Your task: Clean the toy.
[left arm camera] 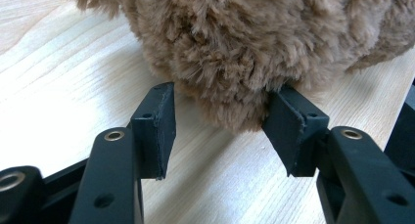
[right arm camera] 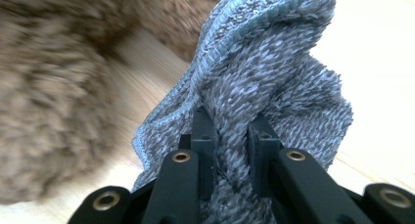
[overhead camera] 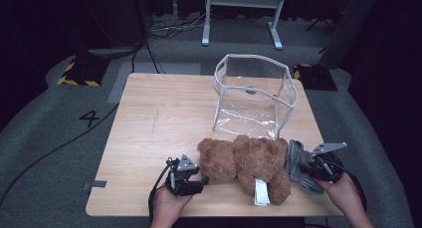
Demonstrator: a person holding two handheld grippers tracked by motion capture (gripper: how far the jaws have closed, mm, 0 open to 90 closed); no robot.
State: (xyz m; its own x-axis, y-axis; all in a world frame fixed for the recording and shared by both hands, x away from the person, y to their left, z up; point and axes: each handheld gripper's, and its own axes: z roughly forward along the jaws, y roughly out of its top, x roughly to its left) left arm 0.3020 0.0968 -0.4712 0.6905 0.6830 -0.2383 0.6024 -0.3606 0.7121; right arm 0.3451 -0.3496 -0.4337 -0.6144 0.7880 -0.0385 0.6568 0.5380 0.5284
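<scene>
Pale wood-grain table [overhead camera: 149, 118] carries a shaggy brown teddy bear [overhead camera: 246, 163] near its front edge. Left gripper [left arm camera: 220, 128] stands released, jaws flanking the fur. Right gripper [right arm camera: 231, 136] clenches a nubbly grey cloth [right arm camera: 274, 82]. Behind stands a clear plastic bag [overhead camera: 254, 96]; the bear looks blurred beside the cloth.

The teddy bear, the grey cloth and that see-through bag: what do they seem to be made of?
Teddy bear: plush, probably synthetic; long, shaggy brown fibres show in the left gripper view.
Grey cloth: looks like terry or microfibre towelling, with speckled looped pile and a stitched hem.
See-through bag: apparently clear soft plastic, glossy and creased, with white fabric-like trim along its edges.
</scene>
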